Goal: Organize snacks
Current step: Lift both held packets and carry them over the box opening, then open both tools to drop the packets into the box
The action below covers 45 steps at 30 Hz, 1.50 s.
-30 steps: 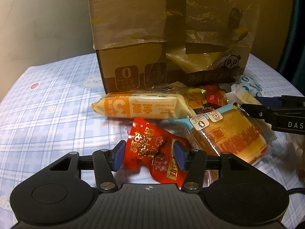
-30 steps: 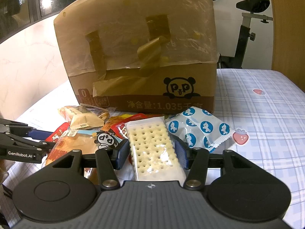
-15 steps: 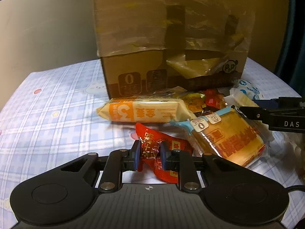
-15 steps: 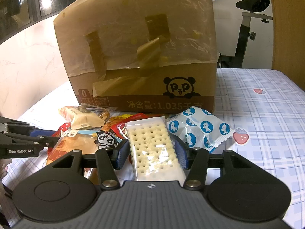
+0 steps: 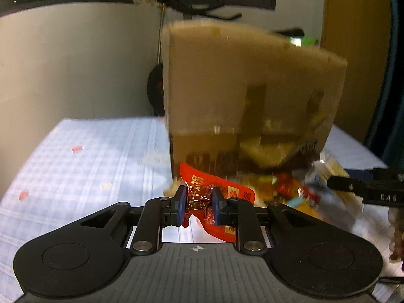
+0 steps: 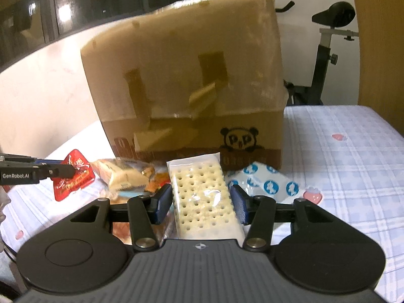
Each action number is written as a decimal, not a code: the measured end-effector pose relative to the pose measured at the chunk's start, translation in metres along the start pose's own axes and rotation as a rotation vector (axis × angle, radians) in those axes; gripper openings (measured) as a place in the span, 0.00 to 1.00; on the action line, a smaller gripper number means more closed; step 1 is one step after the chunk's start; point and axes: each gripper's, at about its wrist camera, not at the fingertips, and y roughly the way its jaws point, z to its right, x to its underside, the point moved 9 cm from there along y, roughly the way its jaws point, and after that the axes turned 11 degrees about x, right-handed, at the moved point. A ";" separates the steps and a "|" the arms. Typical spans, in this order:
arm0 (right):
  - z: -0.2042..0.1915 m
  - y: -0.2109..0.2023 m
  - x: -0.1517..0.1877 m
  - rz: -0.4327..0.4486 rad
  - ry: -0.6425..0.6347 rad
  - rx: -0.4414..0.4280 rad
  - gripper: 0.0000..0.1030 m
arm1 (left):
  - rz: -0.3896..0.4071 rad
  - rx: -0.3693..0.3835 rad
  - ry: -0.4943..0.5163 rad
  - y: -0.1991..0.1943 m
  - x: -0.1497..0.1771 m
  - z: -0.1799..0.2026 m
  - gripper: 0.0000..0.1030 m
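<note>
Left wrist: left claw (image 5: 198, 208) pinching red snack packet (image 5: 217, 189), lifted.

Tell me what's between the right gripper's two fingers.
A clear-wrapped pale cracker pack with holes lies between the open right gripper, in the right wrist view.

A blue-and-white checked tablecloth (image 6: 348, 166) with small strawberry prints covered the table. Behind it, in the right wrist view, an exercise bike (image 6: 328, 58) with a black saddle stood against a white wall (image 6: 298, 38), beside a wooden panel (image 6: 376, 50) at the right edge, and dark window panes (image 6: 38, 7) ran along the upper left. In the blurred left wrist view, a pale wall (image 5: 75, 70) rose behind the table.
</note>
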 end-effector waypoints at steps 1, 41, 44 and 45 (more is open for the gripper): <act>0.000 -0.003 -0.004 0.010 0.003 -0.002 0.52 | 0.020 0.000 0.004 -0.005 -0.007 0.001 0.22; 0.006 0.074 -0.239 0.055 0.029 0.092 0.51 | 0.135 -0.004 0.159 0.055 -0.201 0.024 0.27; 0.004 0.072 -0.237 0.042 0.013 0.079 0.53 | 0.125 -0.001 0.143 0.058 -0.202 0.019 0.34; 0.004 0.070 -0.237 0.051 0.009 0.074 0.54 | 0.123 -0.001 0.141 0.057 -0.200 0.017 0.34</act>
